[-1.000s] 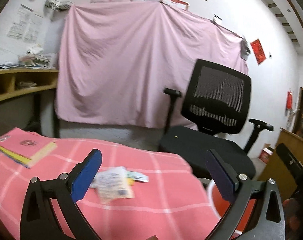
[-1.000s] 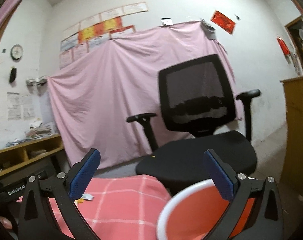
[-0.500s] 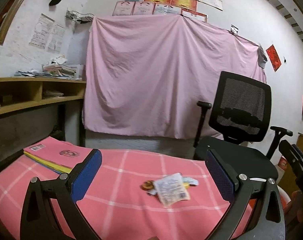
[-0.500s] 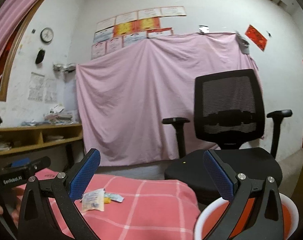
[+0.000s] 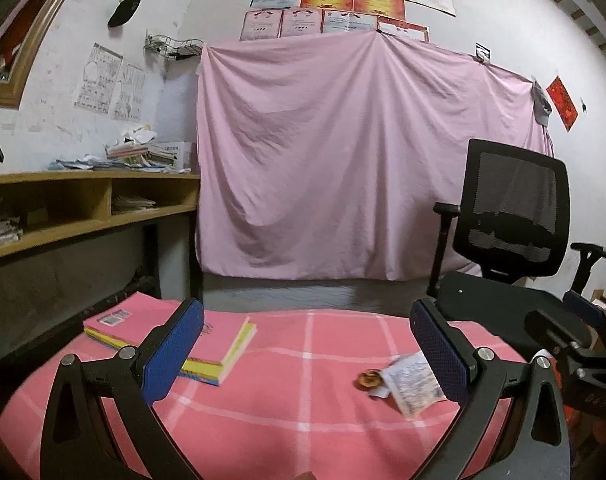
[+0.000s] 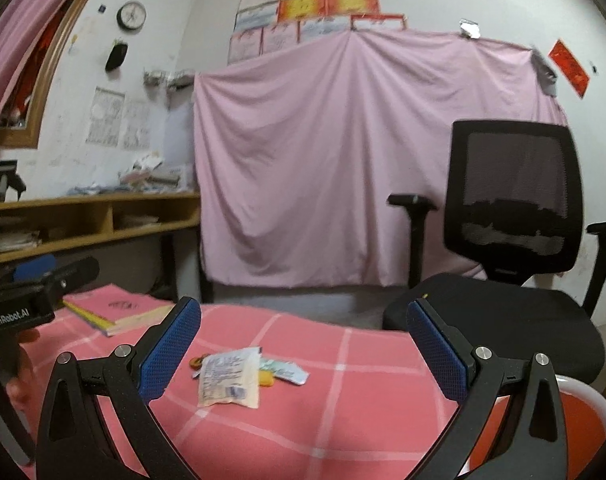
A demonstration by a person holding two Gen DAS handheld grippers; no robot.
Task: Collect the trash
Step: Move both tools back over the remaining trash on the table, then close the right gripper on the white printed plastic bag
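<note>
**Trash lying loose on the pink cloth, both grippers held wide**

The trash is a small heap near the middle of the pink checked tablecloth [image 6: 343, 420]: a flat white wrapper [image 6: 230, 378] printed with small text lies uppermost, a round orange-brown piece [image 6: 196, 361] touches its left edge, and a pale crumpled wrapper [image 6: 287, 372] with a bit of yellow pokes out on its right. From the left wrist view the same white wrapper [image 5: 413, 383] and the round piece [image 5: 367, 380] sit just beside the inner face of that gripper's right-hand finger.

The left gripper [image 5: 307, 350] hovers over the cloth with its blue pads [image 5: 174, 350] spread far apart and nothing between them. The right gripper [image 6: 303, 350] is likewise wide open and holds nothing; the heap lies in front of it, closer to its left-hand pad [image 6: 171, 350] than to the other.

A stack of pink books [image 5: 165, 336] rests on the far left of the cloth, well apart from the heap. An orange bin with a white rim [image 6: 583, 412] stands low at the table's right edge, beside a black office chair [image 6: 515, 216]. A pink sheet [image 6: 343, 152] hangs on the wall behind.
</note>
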